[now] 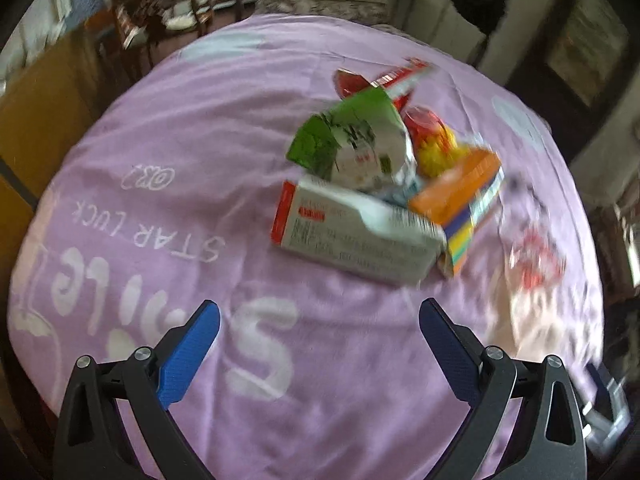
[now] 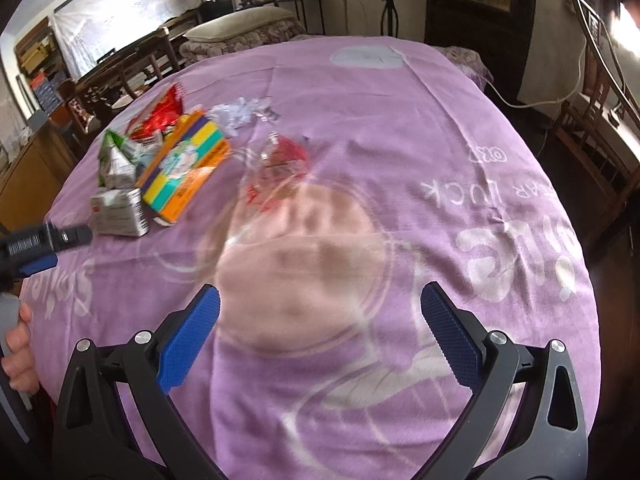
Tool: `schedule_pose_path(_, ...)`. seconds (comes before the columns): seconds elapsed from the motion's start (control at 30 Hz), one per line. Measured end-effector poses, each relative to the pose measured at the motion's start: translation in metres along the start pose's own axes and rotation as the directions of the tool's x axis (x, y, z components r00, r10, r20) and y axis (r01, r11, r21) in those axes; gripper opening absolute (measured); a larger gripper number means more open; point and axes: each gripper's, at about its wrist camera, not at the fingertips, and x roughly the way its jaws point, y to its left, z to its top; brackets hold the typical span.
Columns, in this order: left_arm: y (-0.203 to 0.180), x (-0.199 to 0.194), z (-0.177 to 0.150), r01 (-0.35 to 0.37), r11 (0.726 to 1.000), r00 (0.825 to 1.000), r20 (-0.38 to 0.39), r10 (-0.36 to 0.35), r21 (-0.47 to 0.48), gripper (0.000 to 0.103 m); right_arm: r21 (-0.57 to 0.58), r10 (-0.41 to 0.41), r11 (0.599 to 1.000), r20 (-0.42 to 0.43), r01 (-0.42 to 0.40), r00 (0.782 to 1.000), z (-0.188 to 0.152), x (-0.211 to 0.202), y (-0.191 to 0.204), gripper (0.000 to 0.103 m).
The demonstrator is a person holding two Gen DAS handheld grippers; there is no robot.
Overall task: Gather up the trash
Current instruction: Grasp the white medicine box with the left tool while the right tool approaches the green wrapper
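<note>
Left gripper [image 1: 319, 310] jaws spread wide, nothing between them, hovering over the purple blanket [image 1: 200, 128]. Right gripper [image 2: 320, 296] same: jaws wide apart, empty.

Trash sits in one cluster ahead of the left gripper, slightly right of its centreline:
- grey-white carton [image 1: 356, 236] with a red end, nearest the fingers; print on it too blurred to read
- orange box [image 1: 460, 196] with striped side, touching the carton's right end
- green-and-white carton [image 1: 352, 144], crumpled, just behind the grey one
- red-yellow wrapper [image 1: 432, 136] behind the orange box
- red-white wrapper [image 1: 396, 78] farthest out
- clear plastic bag [image 1: 532, 260] with red print, off to the right, apart from the pile; motion blur, details unclear

From the right wrist view the pile is far ahead-left; the clear plastic bag lies ahead of the right fingers, closer than the boxes. Crumpled white paper [image 2: 240, 114] lies beyond the orange box.

Room: bare blanket directly under and ahead of both grippers. Blanket edge drops off left of the left gripper toward a wooden cabinet [image 1: 44, 120]; in the right view it drops off to the right, with a white cable [image 2: 560, 96] past it. Pillow [image 2: 240, 24] at the far end.

Readable text on blanket, upside down: "STAR LUCK", big "Smile".
</note>
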Motion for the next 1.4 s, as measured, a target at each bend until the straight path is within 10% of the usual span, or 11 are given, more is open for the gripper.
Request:
schedule_pose_path(0.73,0.003,0.049,0.037,-0.077,0.950,0.992,-0.119,0.043,-0.302,0.097,-0.012,0.029,1.000,-0.003,-0.029,1.000,0.001,0.003,-0.001,0.097)
schedule_pose_path(1.4,0.093,0.004,-0.028,-0.196,0.973,0.976,-0.119,0.181,-0.126,0.097,-0.094,0.060,0.994,0.011,-0.059,0.998,-0.007,-0.013,0.036,0.097)
